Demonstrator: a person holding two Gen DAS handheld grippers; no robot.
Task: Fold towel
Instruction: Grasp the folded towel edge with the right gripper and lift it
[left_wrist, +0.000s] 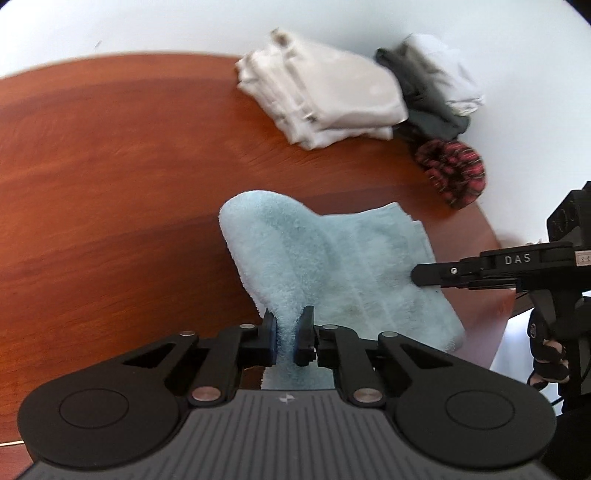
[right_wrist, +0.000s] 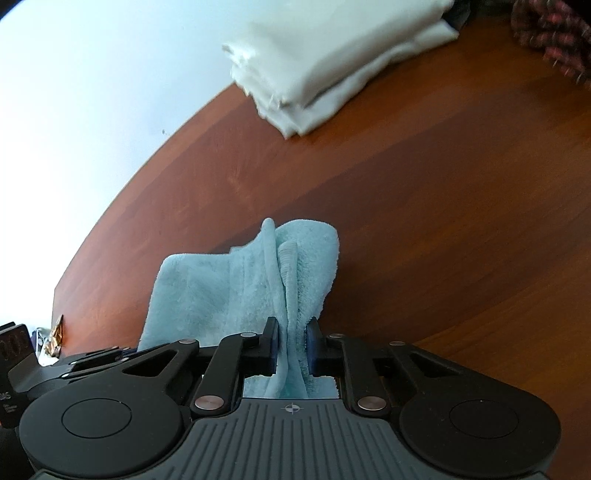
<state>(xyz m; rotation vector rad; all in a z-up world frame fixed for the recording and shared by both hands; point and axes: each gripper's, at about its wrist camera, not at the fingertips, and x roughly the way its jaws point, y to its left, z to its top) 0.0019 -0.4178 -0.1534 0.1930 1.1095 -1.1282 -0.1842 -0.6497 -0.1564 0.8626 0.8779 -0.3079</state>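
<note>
Both grippers pinch our towel's near edge.

Our left gripper (left_wrist: 288, 332) and right gripper (right_wrist: 291, 343) each clamp bunched light-blue towel (left_wrist: 332, 258), lifted over the table (left_wrist: 110, 166). We judge it soft, limp, light; corners grip best. Beyond lie folded white cloths (left_wrist: 325, 96).

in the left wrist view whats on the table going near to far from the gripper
left gripper shut on the light blue terry towel → dark red and black knitted item → folded stack of cream cloths
</note>
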